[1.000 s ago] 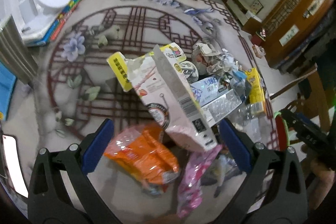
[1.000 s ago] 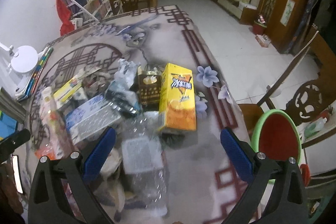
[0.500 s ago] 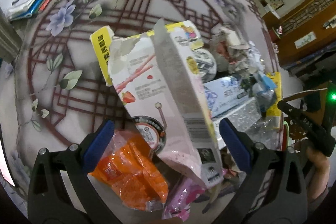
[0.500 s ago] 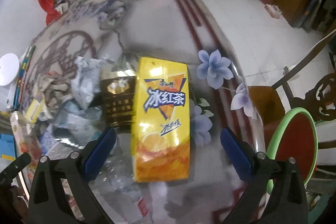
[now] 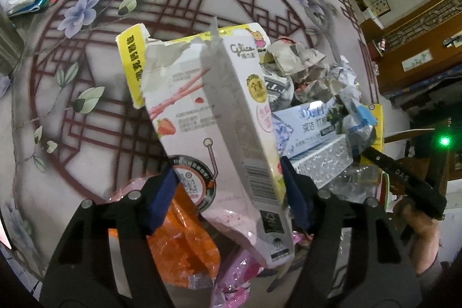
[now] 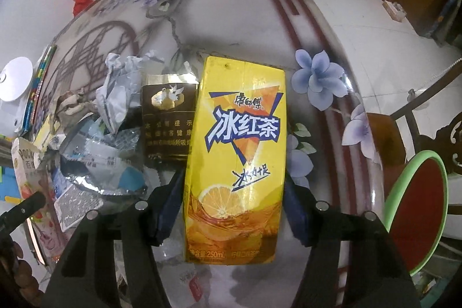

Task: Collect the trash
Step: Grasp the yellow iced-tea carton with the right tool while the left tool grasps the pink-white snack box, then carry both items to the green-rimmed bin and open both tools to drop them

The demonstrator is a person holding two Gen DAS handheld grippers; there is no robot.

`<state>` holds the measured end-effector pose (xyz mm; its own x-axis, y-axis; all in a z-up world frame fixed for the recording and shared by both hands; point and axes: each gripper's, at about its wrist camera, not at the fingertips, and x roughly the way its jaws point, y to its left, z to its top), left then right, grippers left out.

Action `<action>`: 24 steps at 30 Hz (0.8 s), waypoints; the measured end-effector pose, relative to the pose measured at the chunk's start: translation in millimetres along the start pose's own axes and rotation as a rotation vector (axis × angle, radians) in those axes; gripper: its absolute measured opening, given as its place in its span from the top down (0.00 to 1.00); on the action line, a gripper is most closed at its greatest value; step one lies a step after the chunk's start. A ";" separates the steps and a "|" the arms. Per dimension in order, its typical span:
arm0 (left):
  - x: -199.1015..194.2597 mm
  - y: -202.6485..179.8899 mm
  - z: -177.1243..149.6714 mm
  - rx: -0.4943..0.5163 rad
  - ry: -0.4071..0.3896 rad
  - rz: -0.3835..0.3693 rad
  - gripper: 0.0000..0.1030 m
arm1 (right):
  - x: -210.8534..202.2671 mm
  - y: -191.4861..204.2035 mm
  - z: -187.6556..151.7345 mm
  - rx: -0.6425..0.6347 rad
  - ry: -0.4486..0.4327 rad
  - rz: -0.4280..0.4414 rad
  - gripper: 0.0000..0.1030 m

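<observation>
Both grippers' jaws have just been closing: left gripper clamps the torn pink-and-white cardboard snack box, right gripper the yellow iced-tea carton, long axes running far between pads.

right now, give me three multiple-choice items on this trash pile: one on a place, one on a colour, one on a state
1. What lies right beside the yellow tea carton, on its left in the right wrist view?
A. a dark brown packet
B. a red cup
C. a green bottle

2. What colour is the crinkly bag under the torn snack box?
A. blue
B. orange
C. black

3. How does the left tool stand?
A. wide open over bare table
B. out of view
C. closed on the snack box

Answers:
1 A, the dark brown packet touches the carton's edge.
2 B, orange shows below the box.
3 C, both blue pads press its sides.
</observation>
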<state>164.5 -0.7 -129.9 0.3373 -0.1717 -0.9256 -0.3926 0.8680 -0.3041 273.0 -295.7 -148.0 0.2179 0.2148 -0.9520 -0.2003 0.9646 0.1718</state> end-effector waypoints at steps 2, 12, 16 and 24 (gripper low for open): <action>-8.2 0.5 -2.0 0.000 -0.023 -0.002 0.36 | -7.4 -0.7 -0.8 0.003 -0.019 0.000 0.41; -53.2 -8.3 -9.0 0.038 -0.127 -0.002 0.37 | -60.9 -7.4 -6.9 0.024 -0.145 0.059 0.41; -66.1 -35.9 -13.5 0.109 -0.148 -0.026 0.37 | -81.5 -15.6 -13.7 0.024 -0.184 0.066 0.41; -67.2 -138.3 -37.3 0.316 -0.115 -0.203 0.37 | -117.9 -81.9 -52.1 0.128 -0.239 0.031 0.41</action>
<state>164.1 -126.6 -34.0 0.4816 -0.3171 -0.8170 -0.0316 0.9253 -0.3778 214.0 -408.0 -63.0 0.4359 0.2604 -0.8615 -0.0914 0.9651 0.2454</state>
